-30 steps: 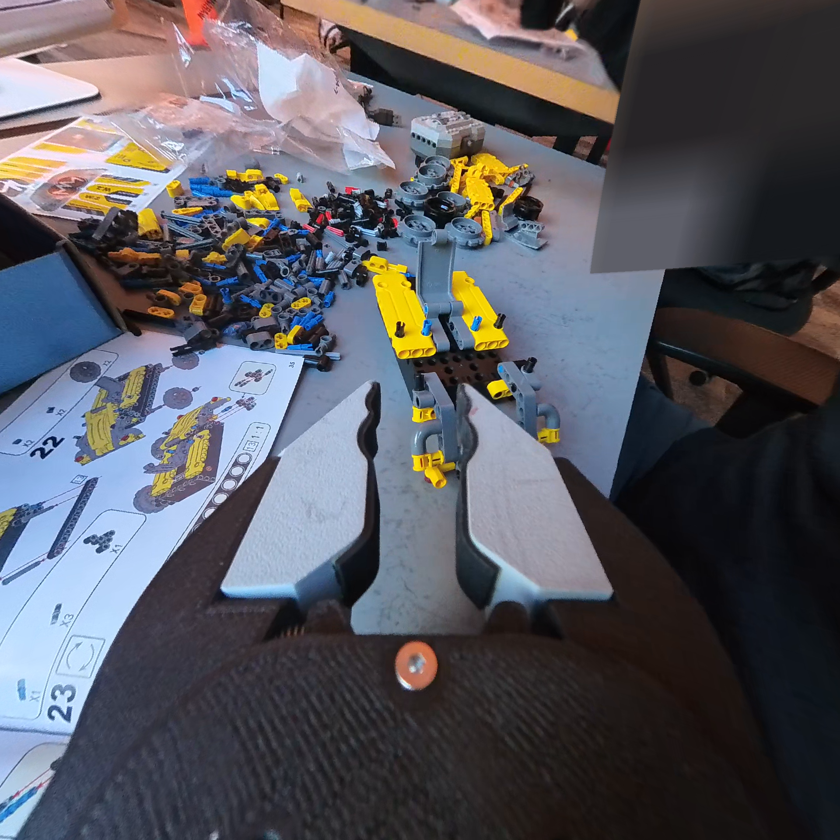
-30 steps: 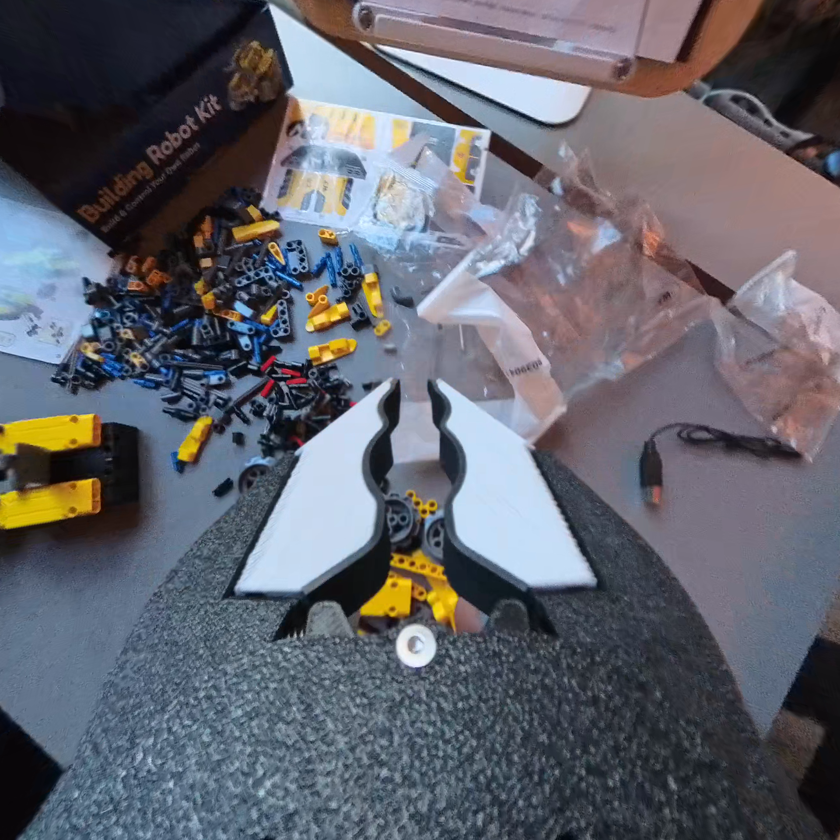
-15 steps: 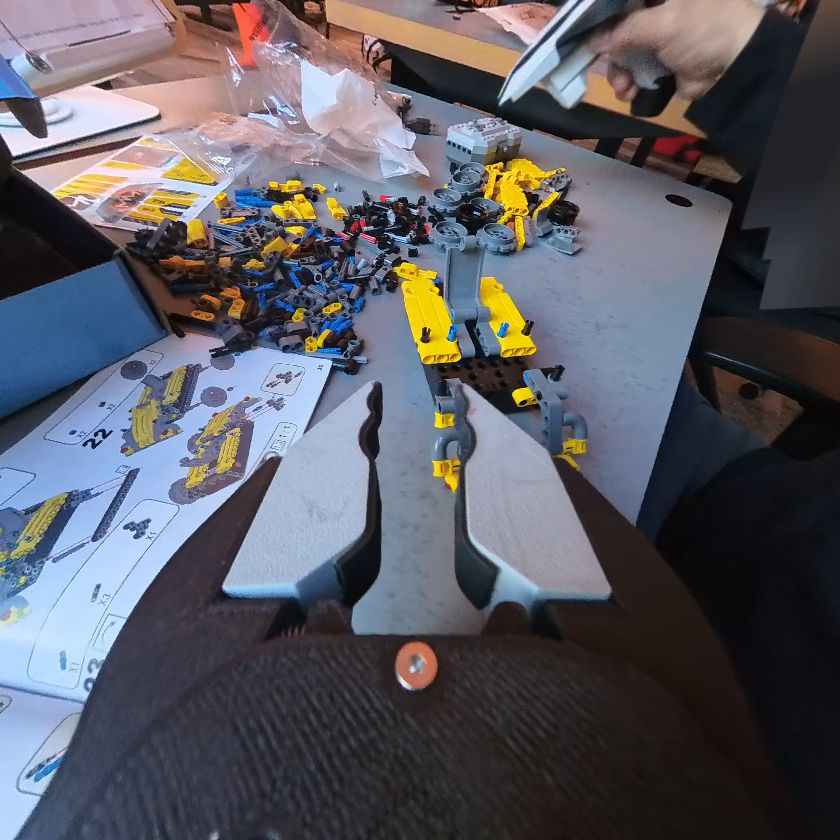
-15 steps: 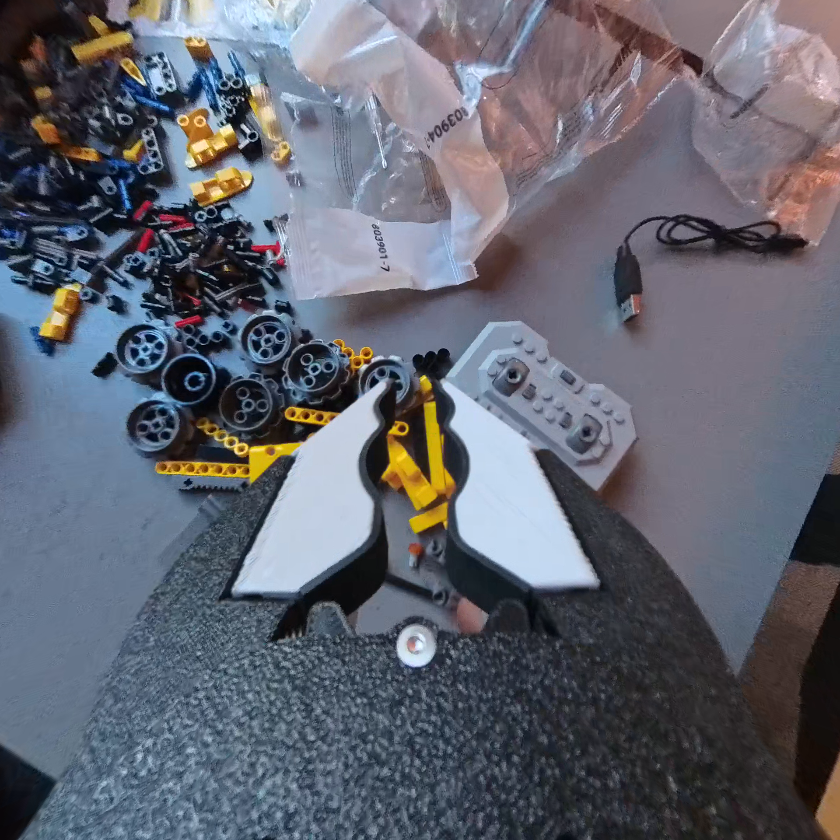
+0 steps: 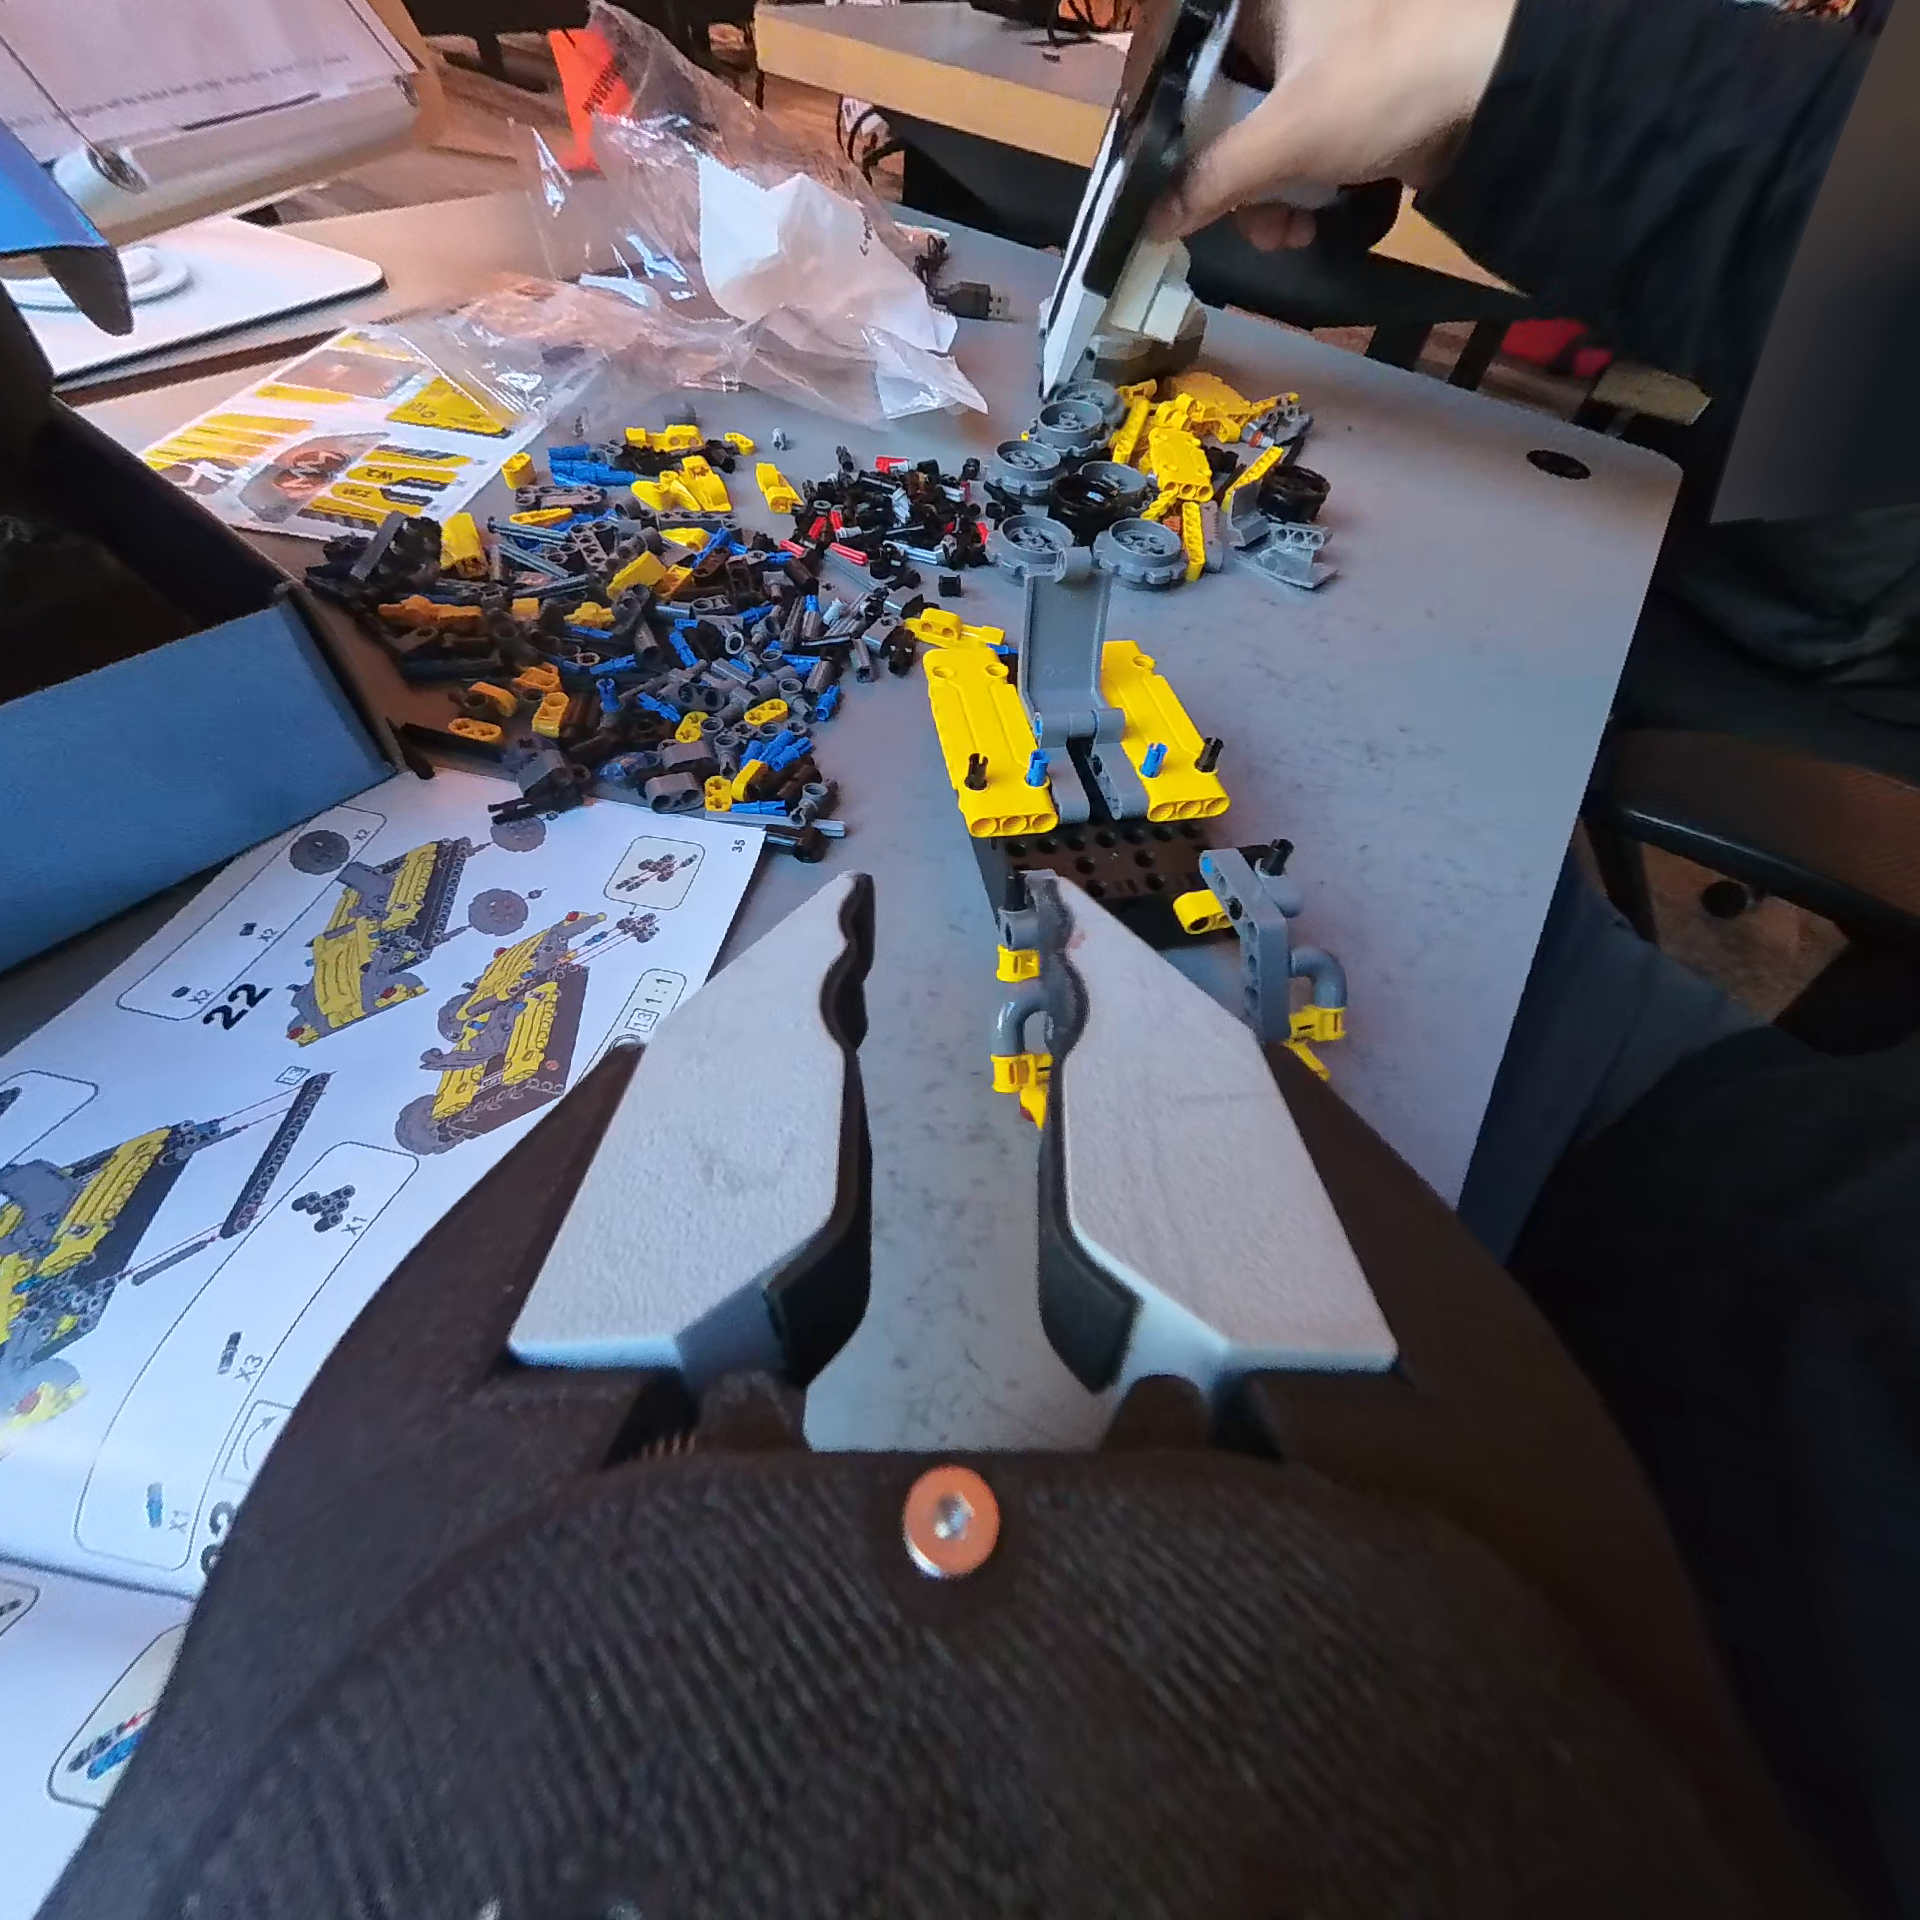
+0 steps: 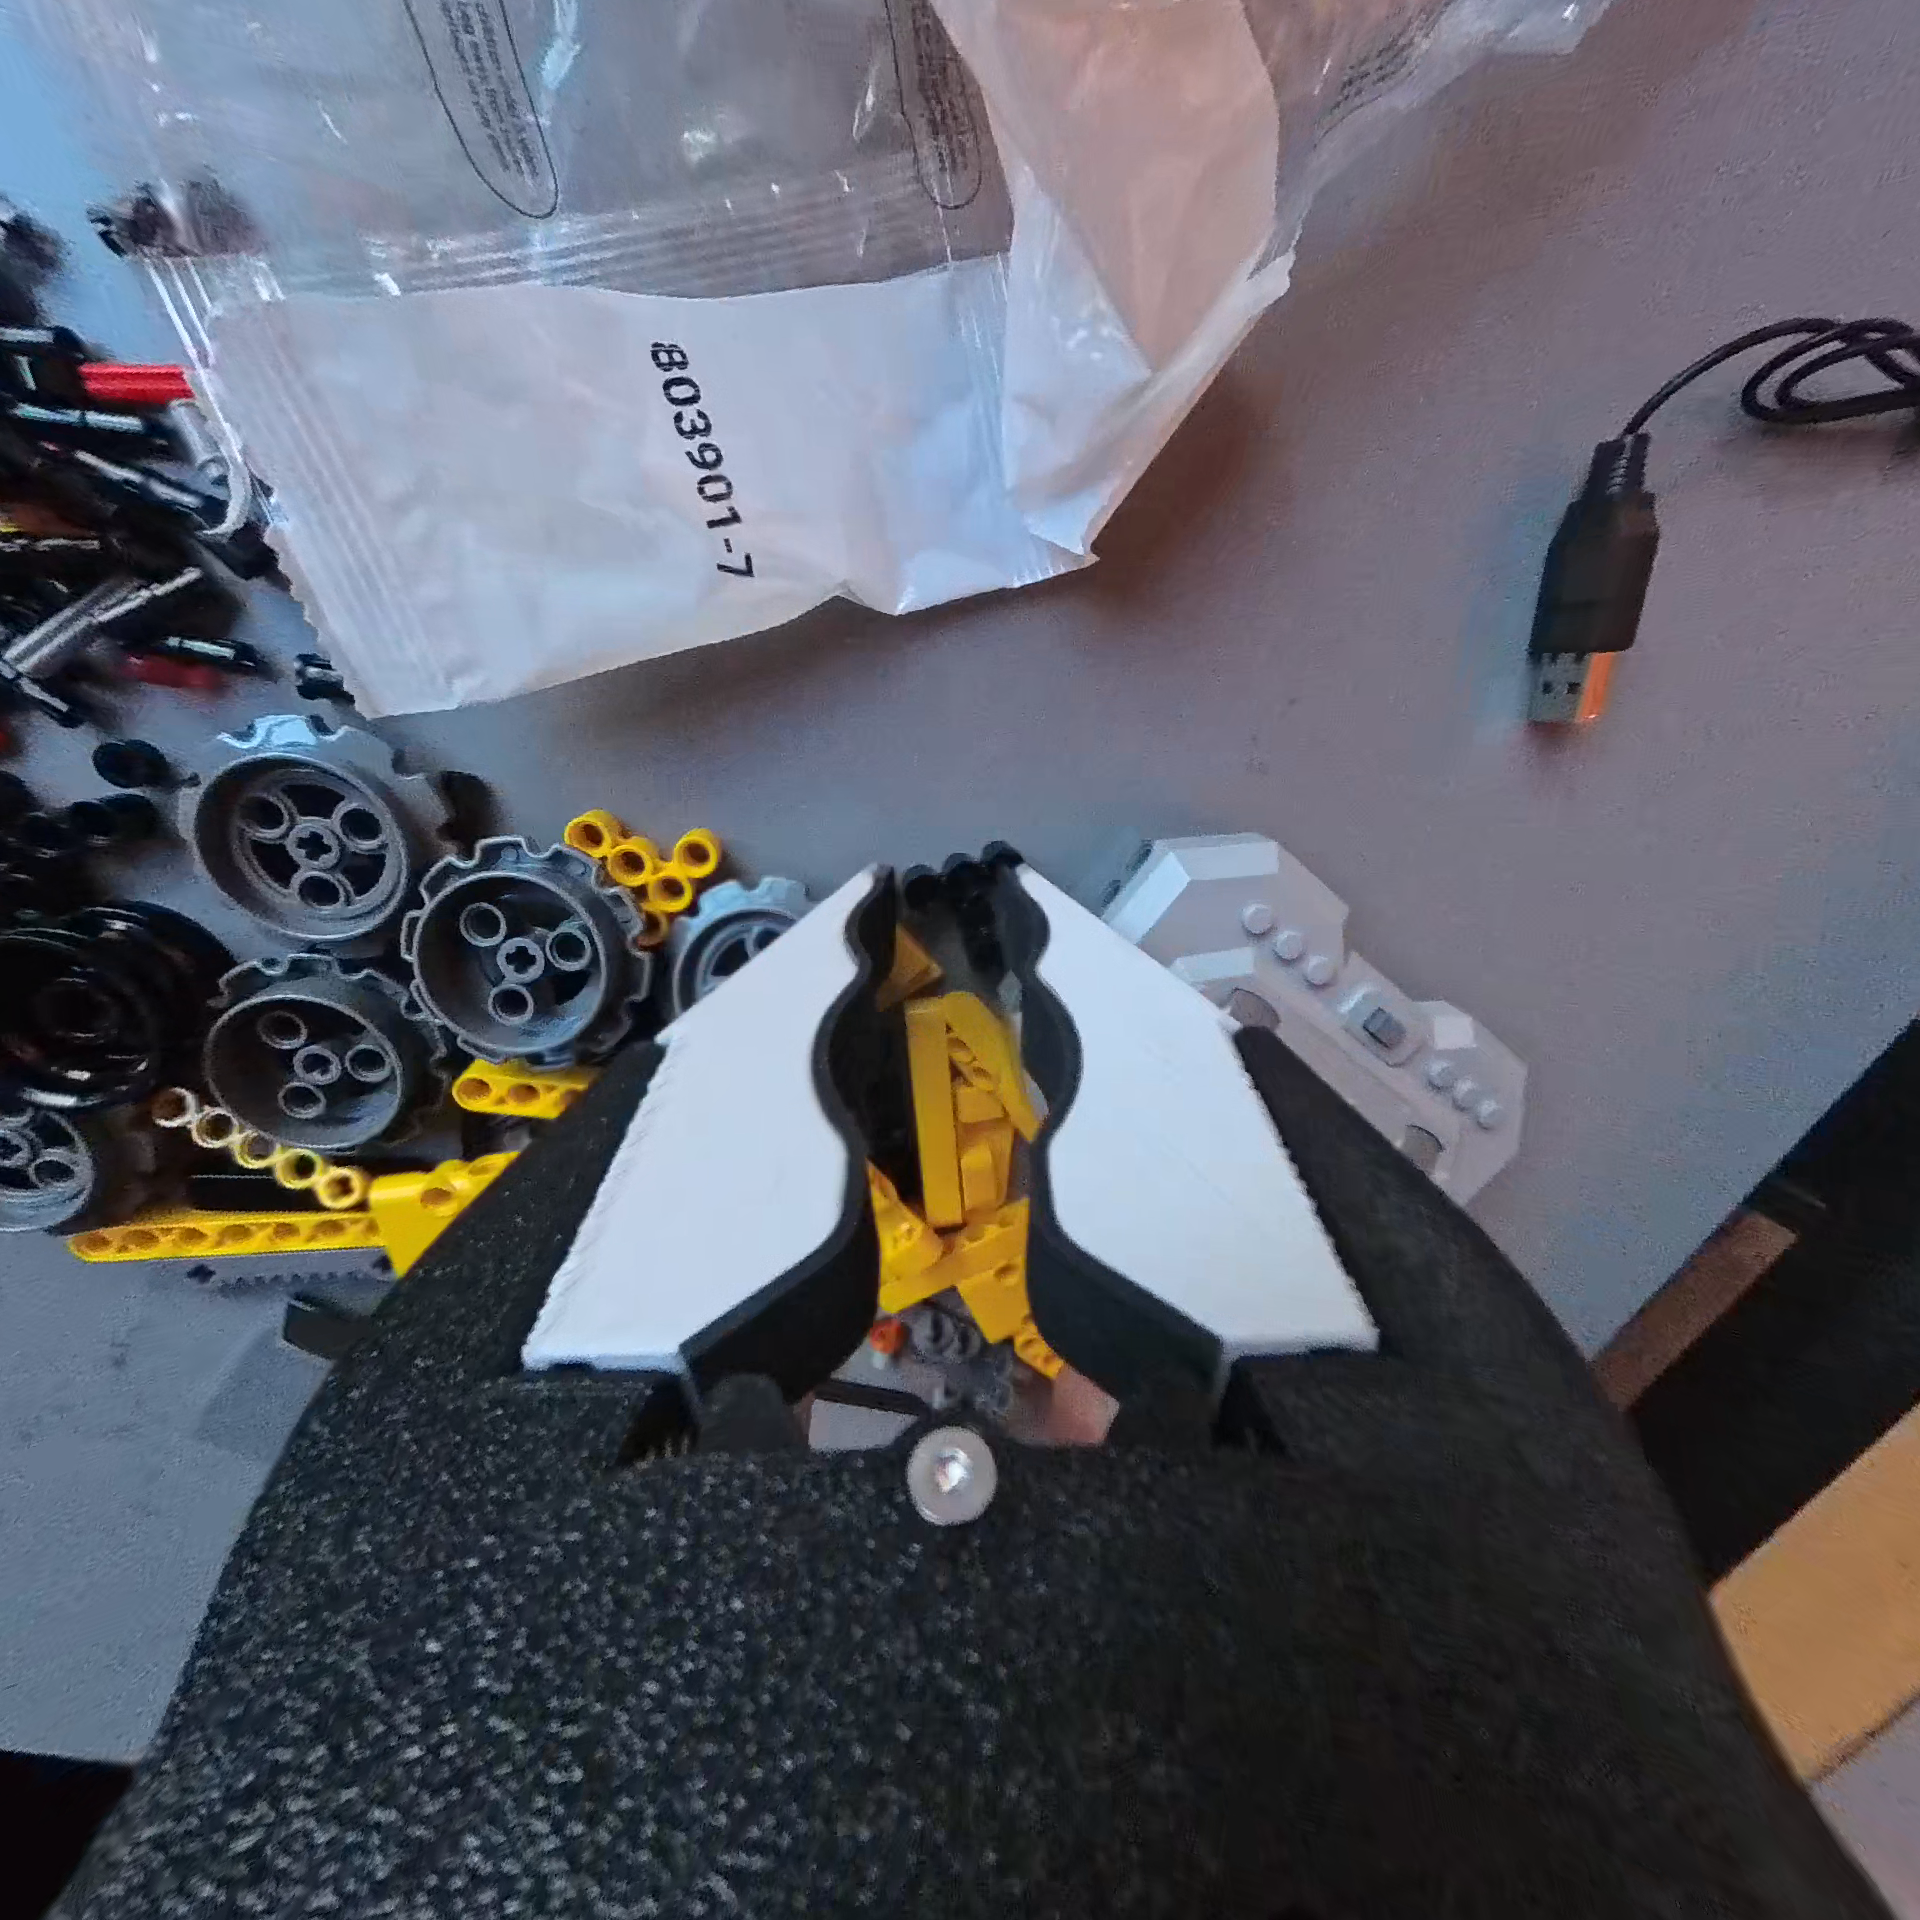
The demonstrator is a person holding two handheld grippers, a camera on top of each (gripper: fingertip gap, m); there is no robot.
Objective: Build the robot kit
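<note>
My left gripper (image 5: 956,914) hangs released over bare table (image 5: 1382,727), beside the half-built model (image 5: 1070,727). My right gripper (image 6: 943,883), fingers parted, hovers above yellow beams (image 6: 956,1101), grasping nothing.

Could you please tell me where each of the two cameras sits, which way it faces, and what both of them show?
Left wrist view: sits on the left gripper, facing forward over the grey table at the half-built yellow model; its open jaws, the person's hand and the right gripper show.
Right wrist view: sits on the right gripper, facing steeply down at yellow beams and the grey control unit; only its open jaws show.
Shared: the grey toothed wheels, plastic bags and USB plug.
</note>
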